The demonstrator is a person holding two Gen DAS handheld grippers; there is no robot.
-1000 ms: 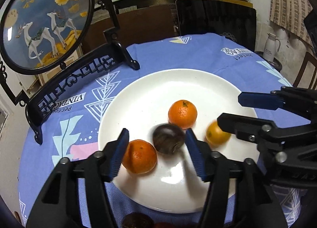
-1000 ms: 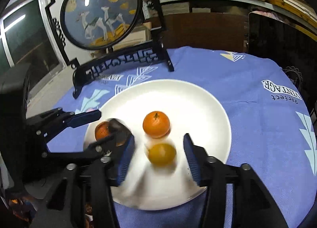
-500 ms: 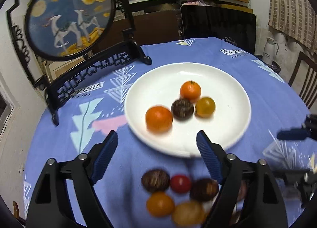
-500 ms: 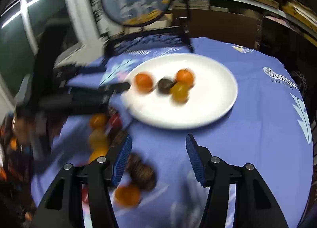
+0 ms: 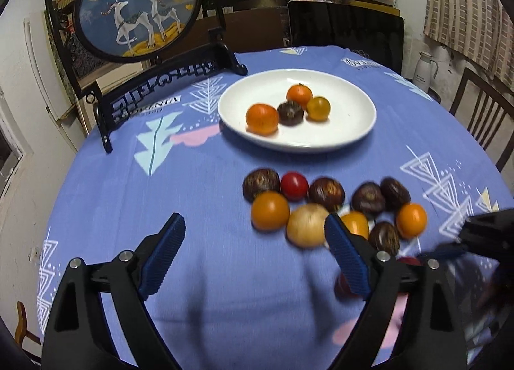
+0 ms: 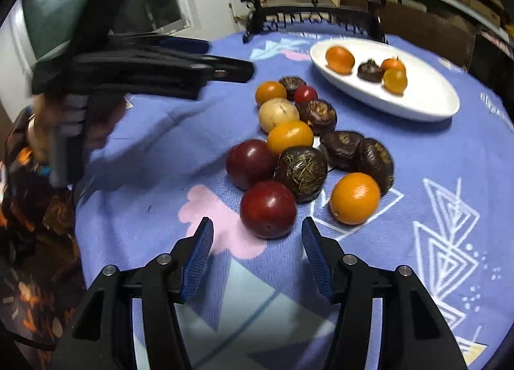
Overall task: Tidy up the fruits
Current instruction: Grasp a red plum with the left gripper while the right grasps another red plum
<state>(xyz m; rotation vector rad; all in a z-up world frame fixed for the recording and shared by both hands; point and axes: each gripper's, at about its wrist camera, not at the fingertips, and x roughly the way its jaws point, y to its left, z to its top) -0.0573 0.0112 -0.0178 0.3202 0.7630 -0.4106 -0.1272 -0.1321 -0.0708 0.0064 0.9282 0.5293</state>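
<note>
A white plate holds two oranges, a dark brown fruit and a yellow fruit; it also shows in the right wrist view. A cluster of loose fruit lies on the blue cloth nearer me, with an orange one, a pale one and a red one. My left gripper is open and empty, above the cloth left of the cluster. My right gripper is open and empty, just short of a dark red fruit beside a brown one and an orange.
A round painted screen on a black stand stands at the table's far left. A dark chair back is behind the table and a wooden chair at the right. The left gripper shows in the right wrist view.
Both grippers have pulled back from the plate toward the near table edge. The dark fruit and the yellow fruit stay on the plate. The loose fruit cluster has come into view.
</note>
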